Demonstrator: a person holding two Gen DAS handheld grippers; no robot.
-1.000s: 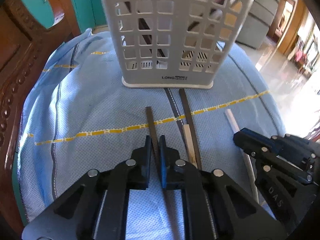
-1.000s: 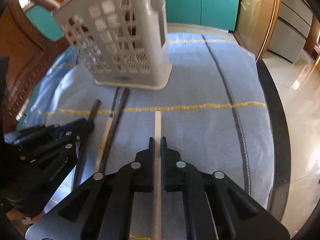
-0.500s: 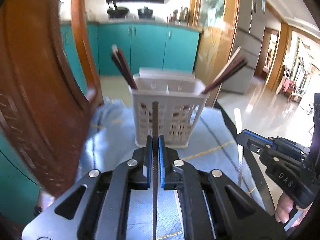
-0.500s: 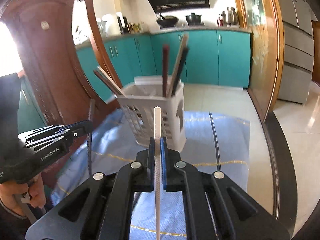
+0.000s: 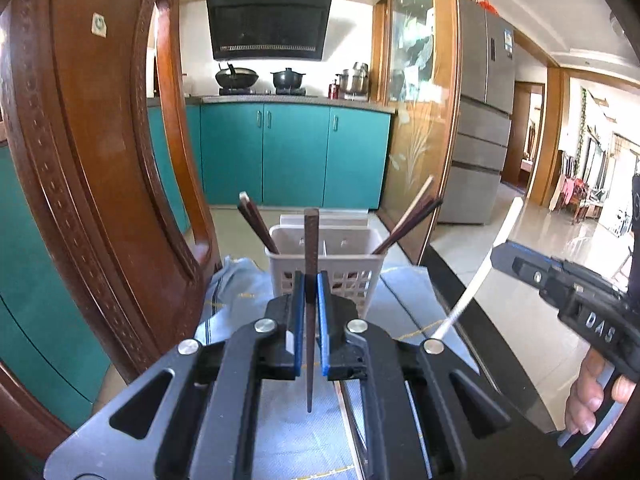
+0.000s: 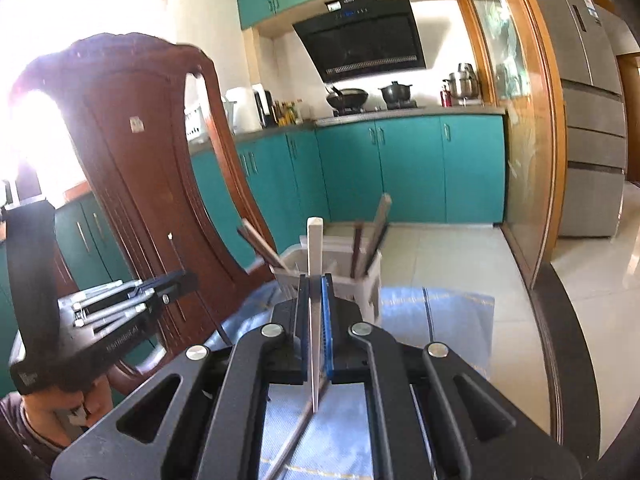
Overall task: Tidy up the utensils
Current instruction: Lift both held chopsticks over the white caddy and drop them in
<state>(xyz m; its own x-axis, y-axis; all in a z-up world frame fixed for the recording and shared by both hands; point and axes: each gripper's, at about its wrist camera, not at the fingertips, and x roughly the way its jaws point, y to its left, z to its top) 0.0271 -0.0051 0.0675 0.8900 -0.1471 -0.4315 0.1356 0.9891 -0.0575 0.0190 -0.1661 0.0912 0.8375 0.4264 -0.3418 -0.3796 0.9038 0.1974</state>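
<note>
We pinch a stiff, light dark wooden chopstick point(image 5: 311, 264) mid-shaft in the left hand-held gripper point(image 5: 311, 304) and a slick white plastic chopstick point(image 6: 315, 276) likewise in the right hand-held gripper point(image 6: 316, 308), both just before the white slotted plastic basket point(image 5: 340, 276)

Daylight fills the room from both of my cameras. In my right view a window point(image 6: 36, 128) behind the chair point(image 6: 152, 184) burns out to pure white, and its glare washes over the chair's top edge. In my left view the floor tiles point(image 5: 560, 240) shine with bright reflections from the far doorway. Both views bend strongly at the edges, with black corners. The chair looks slightly soft in my right view; the kitchen cabinets point(image 5: 292, 152) stay sharp in the left.
</note>
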